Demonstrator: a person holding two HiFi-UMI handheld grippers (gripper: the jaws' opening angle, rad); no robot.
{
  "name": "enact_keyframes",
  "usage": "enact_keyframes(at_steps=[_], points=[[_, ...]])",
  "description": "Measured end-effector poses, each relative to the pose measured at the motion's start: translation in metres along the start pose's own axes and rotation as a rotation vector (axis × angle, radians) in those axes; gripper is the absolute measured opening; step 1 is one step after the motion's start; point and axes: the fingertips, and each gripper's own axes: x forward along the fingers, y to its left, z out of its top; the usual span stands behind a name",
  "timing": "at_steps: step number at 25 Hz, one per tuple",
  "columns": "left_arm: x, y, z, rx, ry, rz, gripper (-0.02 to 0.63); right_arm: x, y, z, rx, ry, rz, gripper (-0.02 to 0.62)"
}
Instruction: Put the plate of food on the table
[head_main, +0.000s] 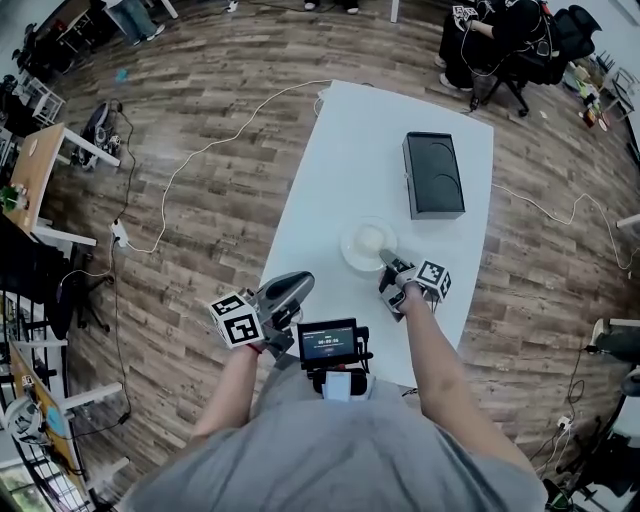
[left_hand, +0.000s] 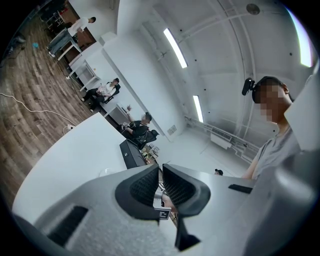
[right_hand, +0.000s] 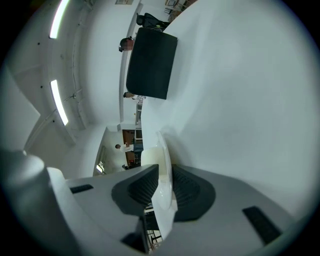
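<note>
**Plate at the table, gripper not yet off it**

The plate is over the near end of the white table, on the person's right side, with something pale heaped in its middle; I can't make out what the food is. The right gripper has the plate by its near rim. In the right gripper view the jaws are pressed together on that rim, one pad on each face, with the plate seen edge-on and the tabletop close behind it. From where I stand I can't say for sure whether the bottom of the plate is already resting on the table or sitting just above it. It looks low and level either way.

By my reading the carrying part is done or nearly done. What is left is to settle the plate fully, if it isn't down yet, then let go of the rim and draw the gripper back without dragging the plate along.

The left gripper takes no part. It hangs near the table's near edge, well apart from the plate, and the left gripper view shows its jaws drawn almost together with nothing between them.

Further up the table lies a black box, clear of the plate. Beyond that there is wooden floor, a white cable trailing across it, and a person seated at the far end.
</note>
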Motion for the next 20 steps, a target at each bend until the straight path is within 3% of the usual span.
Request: enact_keyframes(at_steps=[11,16,20], points=[[-0.006,-0.003,0.001,0.002,-0.020,-0.022,0.031,-0.012,-0.012,0.004,-0.125,-0.059,-0.248,0.060],[-0.004,-0.003,0.000,0.004,-0.022,-0.024,0.031,-0.019,-0.016,0.013,-0.281,-0.071,-0.382,0.060],[-0.007,-0.003,0.002,0.006,-0.031,-0.031,0.031,-0.030,-0.019,0.014,-0.300,-0.080,-0.420,0.059]])
